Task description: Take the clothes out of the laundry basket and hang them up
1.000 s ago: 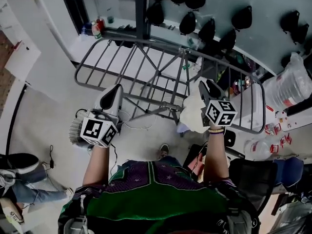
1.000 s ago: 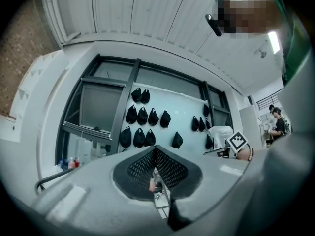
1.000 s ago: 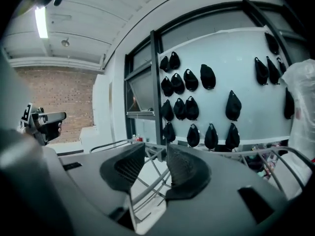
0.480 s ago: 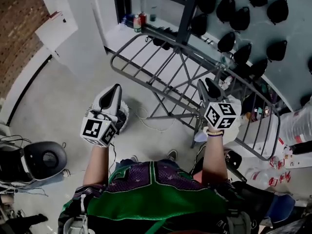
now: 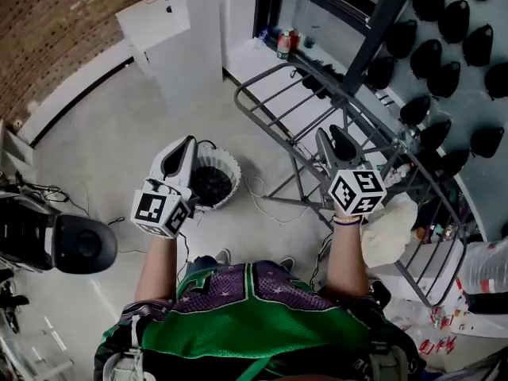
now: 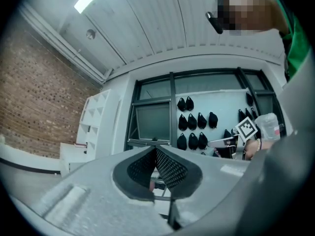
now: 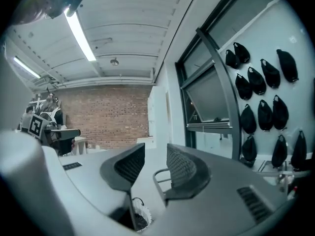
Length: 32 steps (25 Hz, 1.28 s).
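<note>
the laundry basket (image 5: 231,165) stands on the floor just ahead of our feet. it is next to the near end of the grey drying rack (image 5: 262,125), and a heap of dark clothes (image 5: 213,186) lies inside it. a white garment (image 5: 389,228) is already draped on the rack's far wing.

the left gripper (image 5: 185,149) hovers above the basket's left edge with its fingers pressed together and nothing between them. the right gripper (image 5: 333,141) is over the rack, its fingers a moderate way apart and empty.

we think several things could go wrong from here:
- if the left fingers go down closed, they will only prod the heap, so they must spread first.
- the dark clothes are tangled, so one pinch may lift two pieces or drag a sleeve over the rim.
- the basket looks light and perforated, so a snagged garment could tip it or lift it with the cloth.
- a pale cable (image 5: 260,190) loops on the floor between basket and rack and could catch a foot or a trailing hem.
- the right gripper is close enough to the rack's bars to knock them.

the basket sits upright with its round mouth facing up, so its axis is vertical and no side is longer. the heap shows no clear long axis. in the head view the rack runs diagonally from upper left to lower right.
</note>
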{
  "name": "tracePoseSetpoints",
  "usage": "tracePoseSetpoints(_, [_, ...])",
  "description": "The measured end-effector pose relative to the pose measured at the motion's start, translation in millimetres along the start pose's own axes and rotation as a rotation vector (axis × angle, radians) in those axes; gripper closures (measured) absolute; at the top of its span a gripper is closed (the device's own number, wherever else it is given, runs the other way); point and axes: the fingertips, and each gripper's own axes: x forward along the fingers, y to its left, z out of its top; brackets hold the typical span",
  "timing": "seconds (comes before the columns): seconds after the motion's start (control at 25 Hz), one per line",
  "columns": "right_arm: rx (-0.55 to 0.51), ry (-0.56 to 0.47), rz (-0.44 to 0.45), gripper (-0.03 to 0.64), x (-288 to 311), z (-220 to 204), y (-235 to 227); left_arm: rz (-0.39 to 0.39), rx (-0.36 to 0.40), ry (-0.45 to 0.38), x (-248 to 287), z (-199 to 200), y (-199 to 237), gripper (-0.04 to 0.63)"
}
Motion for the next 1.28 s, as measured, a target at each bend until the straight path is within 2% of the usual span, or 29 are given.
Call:
tracePoseSetpoints(0.24, [0.006,-0.017,0.156,0.485,41.2,6.9,64.4,0.126,0.023,0.011,-45.1,6.5,38.9,0.578])
tracePoseSetpoints(0.4, [0.008,-0.023,0.225,0.485,56.3,7.6,104.1,0.157,0.043,0.026,-65.8,8.5,55.8,0.577])
tracePoseSetpoints(0.52, [0.015,-0.019,0.238,0.485,57.4,4.0,128.5,0.14,0.053,0.043,-77.5,7.3,65.0,0.564])
tracePoseSetpoints(0.64, [0.013,-0.022,0.221,0.485,50.3,3.0,145.6,0.101,0.063,0.043,-88.5,9.0,71.3,0.494])
tracePoseSetpoints(0.76, [0.016,-0.019,0.19,0.486,54.9,0.8,156.0,0.06,0.065,0.054,-89.0,6.4,85.8,0.462])
tracePoseSetpoints(1.0, [0.017,-0.012,0.155,0.485,74.1,-3.6,184.4,-0.013,0.086,0.073,-86.0,-6.5,121.3,0.459])
tracePoseSetpoints(1.28, [0.006,0.009,0.181,0.485,64.9,-8.4,208.4,0.003,0.084,0.092,-104.6,-17.2,129.1,0.459])
